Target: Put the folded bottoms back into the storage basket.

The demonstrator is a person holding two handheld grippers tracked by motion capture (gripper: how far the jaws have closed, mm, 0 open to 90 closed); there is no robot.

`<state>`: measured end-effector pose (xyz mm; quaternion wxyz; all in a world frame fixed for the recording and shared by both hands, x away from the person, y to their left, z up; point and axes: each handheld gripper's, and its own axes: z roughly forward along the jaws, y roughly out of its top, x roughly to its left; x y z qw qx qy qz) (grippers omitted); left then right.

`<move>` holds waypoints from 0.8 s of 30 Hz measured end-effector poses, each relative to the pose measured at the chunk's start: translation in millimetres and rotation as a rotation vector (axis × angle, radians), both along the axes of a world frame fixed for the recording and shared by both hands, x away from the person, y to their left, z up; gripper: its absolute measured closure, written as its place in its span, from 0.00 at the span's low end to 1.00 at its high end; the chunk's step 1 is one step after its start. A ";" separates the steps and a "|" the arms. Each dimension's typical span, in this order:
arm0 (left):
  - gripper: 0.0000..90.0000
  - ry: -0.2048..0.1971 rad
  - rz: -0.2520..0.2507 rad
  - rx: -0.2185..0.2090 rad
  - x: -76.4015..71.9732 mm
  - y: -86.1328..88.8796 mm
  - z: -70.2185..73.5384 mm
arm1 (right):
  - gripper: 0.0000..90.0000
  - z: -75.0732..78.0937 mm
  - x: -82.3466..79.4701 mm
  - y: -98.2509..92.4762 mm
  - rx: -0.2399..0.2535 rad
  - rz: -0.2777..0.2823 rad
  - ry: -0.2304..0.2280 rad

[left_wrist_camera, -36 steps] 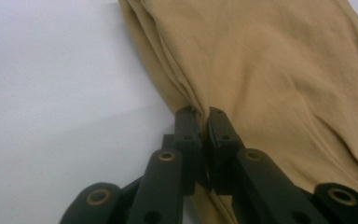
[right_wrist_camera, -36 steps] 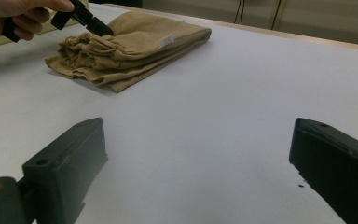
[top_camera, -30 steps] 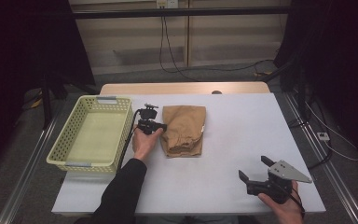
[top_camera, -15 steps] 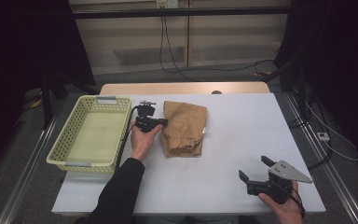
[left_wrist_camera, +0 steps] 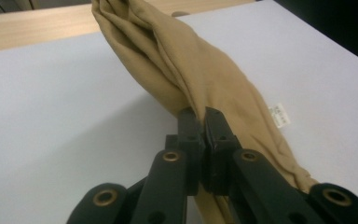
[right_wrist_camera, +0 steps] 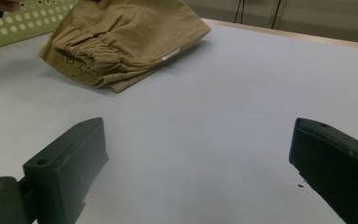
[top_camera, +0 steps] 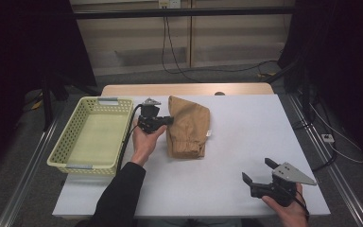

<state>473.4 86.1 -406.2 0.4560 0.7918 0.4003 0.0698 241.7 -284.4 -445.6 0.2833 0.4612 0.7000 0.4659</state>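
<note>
A folded tan garment (top_camera: 186, 127) lies on the white table (top_camera: 246, 137), left of centre. My left gripper (top_camera: 169, 120) is shut on its left edge and lifts that edge off the table. In the left gripper view the jaws pinch a fold of the tan garment (left_wrist_camera: 191, 74) at the left gripper (left_wrist_camera: 200, 116), and a small white label (left_wrist_camera: 279, 115) shows on the cloth. My right gripper (top_camera: 257, 171) stays open near the table's front right edge, with nothing between its jaws. From the right gripper view the garment (right_wrist_camera: 121, 37) shows its elastic waistband ahead of the right gripper (right_wrist_camera: 200, 140).
A pale yellow mesh basket (top_camera: 66, 151) stands at the table's left edge, beside the left hand. A wooden strip (top_camera: 189, 89) runs along the table's far edge. Cables trail on the floor beyond and to the right.
My left gripper has risen and shifted slightly away from me with the garment's left edge in it, so the cloth has bunched and lifted. The right gripper has kept still.
</note>
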 end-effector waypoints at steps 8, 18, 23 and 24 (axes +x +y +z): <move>0.97 -0.061 -0.022 0.009 -9.5 1.6 17.9 | 0.04 0.2 -0.3 0.0 0.001 -0.001 -0.002; 0.97 -0.115 -0.040 0.007 -17.0 14.6 37.7 | 0.04 0.3 -0.2 -0.2 0.004 -0.002 0.000; 0.97 -0.133 -0.038 -0.002 -20.8 21.0 44.8 | 0.04 0.2 -0.1 -0.2 0.005 -0.001 0.000; 0.97 -0.137 -0.038 -0.003 -21.8 22.4 46.6 | 0.04 0.2 -0.1 -0.3 0.006 -0.002 0.000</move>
